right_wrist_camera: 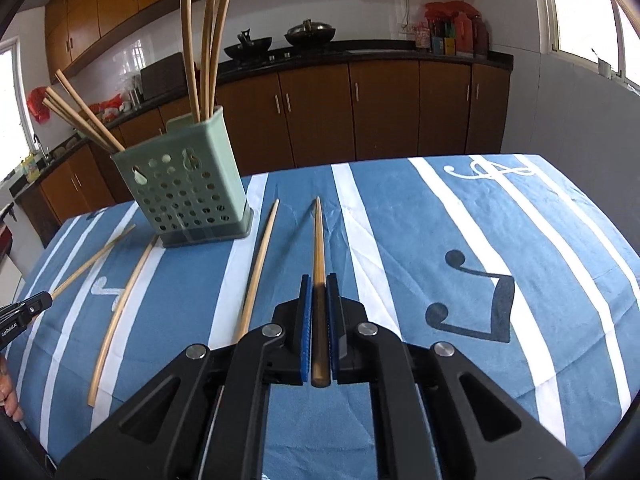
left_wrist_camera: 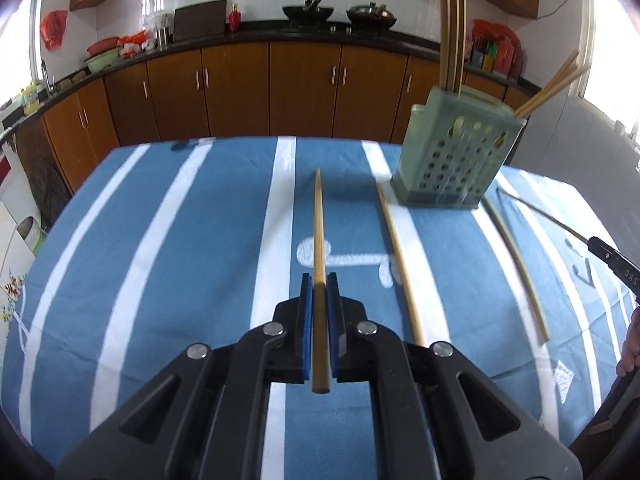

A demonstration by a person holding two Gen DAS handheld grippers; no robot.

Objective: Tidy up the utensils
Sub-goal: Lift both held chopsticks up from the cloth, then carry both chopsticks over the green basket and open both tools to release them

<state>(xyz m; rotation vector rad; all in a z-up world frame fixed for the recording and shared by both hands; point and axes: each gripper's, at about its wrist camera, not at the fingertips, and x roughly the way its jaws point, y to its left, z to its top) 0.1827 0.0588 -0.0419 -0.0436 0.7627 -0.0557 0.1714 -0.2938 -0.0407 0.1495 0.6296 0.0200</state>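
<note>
My left tool (left_wrist_camera: 319, 292) and right tool (right_wrist_camera: 319, 292) each clamp one chopstick (left_wrist_camera: 318, 236), its long axis running straight ahead. The green holder (left_wrist_camera: 456, 152) stands on the far surface between them, right of my left tool and left of my right.

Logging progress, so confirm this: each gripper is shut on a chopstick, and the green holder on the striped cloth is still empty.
Not empty. The right wrist view shows the green holder already has several chopsticks standing in it. The rest holds: left gripper and right gripper are each shut on a chopstick.
</note>
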